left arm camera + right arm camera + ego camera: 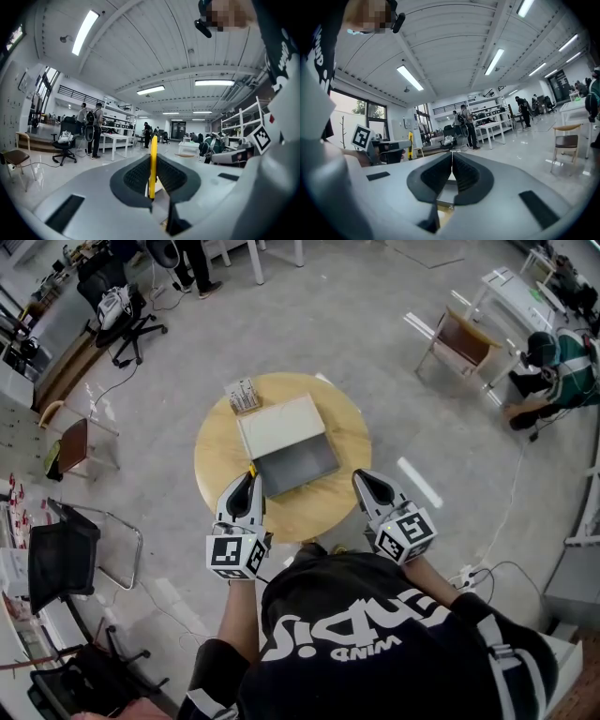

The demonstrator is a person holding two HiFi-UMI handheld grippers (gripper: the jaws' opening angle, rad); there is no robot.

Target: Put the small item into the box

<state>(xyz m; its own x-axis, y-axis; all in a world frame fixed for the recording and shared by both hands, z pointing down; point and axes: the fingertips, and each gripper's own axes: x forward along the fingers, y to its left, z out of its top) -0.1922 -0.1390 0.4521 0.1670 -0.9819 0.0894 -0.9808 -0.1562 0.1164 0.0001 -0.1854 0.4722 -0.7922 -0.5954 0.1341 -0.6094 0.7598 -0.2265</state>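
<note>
both grippers are held just in front of the person's chest at the near edge of the round wooden table [214, 448], forearms bent, tips pointing away toward the far side. the gripper views look out across the room w/ the ceiling above, not down at the tabletop.

left gripper [249, 476] [153, 161] - jaws clamped on a thin yellow item [251, 468] [153, 159], which stands upright betw. the pads and sticks out past the tips. in the head view its tip sits by the near left corner of the box [295, 465].

right gripper [361, 478] [452, 161] - jaws pressed together, nothing betw. them, near the box's near right corner.

box lies open mid-table: grey tray near, pale lid [281, 426] on the far side. a small holder [243, 395] stands at the far left edge.
</note>
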